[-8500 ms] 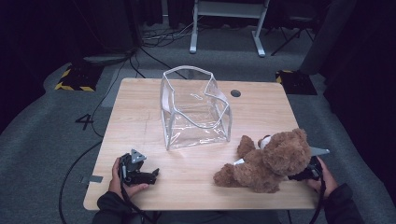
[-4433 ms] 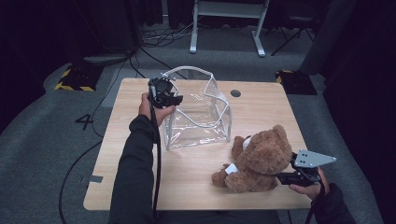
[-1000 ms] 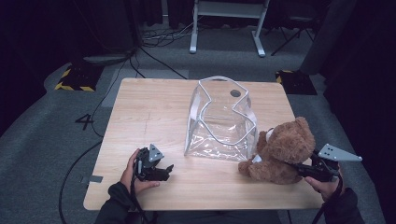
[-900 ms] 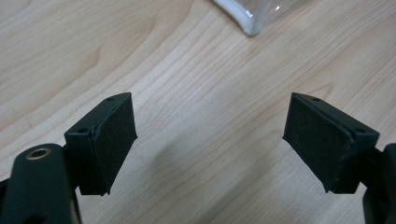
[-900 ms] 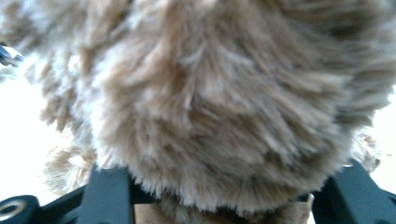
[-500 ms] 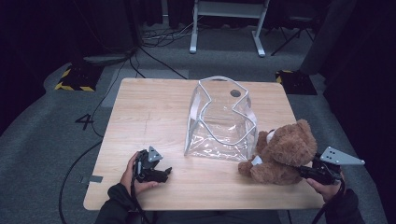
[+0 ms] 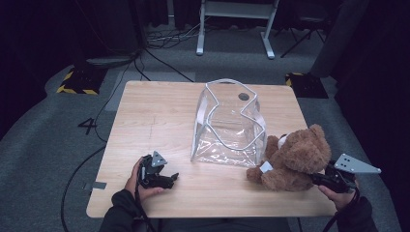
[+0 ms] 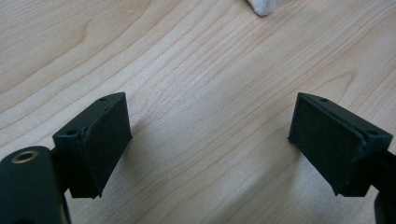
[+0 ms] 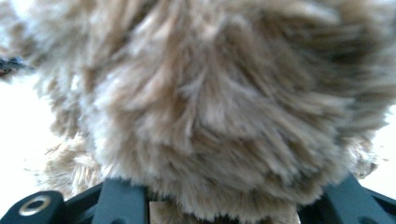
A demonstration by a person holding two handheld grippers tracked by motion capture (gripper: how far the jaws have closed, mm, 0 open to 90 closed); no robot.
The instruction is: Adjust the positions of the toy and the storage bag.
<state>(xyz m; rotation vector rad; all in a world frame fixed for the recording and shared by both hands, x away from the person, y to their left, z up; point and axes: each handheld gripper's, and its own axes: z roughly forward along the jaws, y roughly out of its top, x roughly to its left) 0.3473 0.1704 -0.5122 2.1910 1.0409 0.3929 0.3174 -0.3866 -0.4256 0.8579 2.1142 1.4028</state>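
A brown teddy bear (image 7: pixel 290 159) sits on the table's right front, leaning against a clear plastic bag (image 7: pixel 227 125) that stands open-topped at the middle. My right gripper (image 7: pixel 323 180) comes in from the bear's right, behind its back. In the right gripper view the bear's fur (image 9: pixel 210 102) bulges between the two jaws and hides their tips; the jaws are partly closed on it. My left gripper (image 7: pixel 167 178) rests low at the front left, apart from the bag. Its fingers (image 8: pixel 100 140) stand wide open over bare wood.
The wooden table (image 7: pixel 159 116) has free room on its left half and in front of the bag. A dark round hole (image 7: pixel 243 96) sits behind the bag near the far edge. A white scrap (image 8: pixel 264 5) lies ahead of the left gripper.
Over the last second the bear and the right gripper sank slightly toward the front edge. The left gripper shifted a little lower. The bag kept its place.
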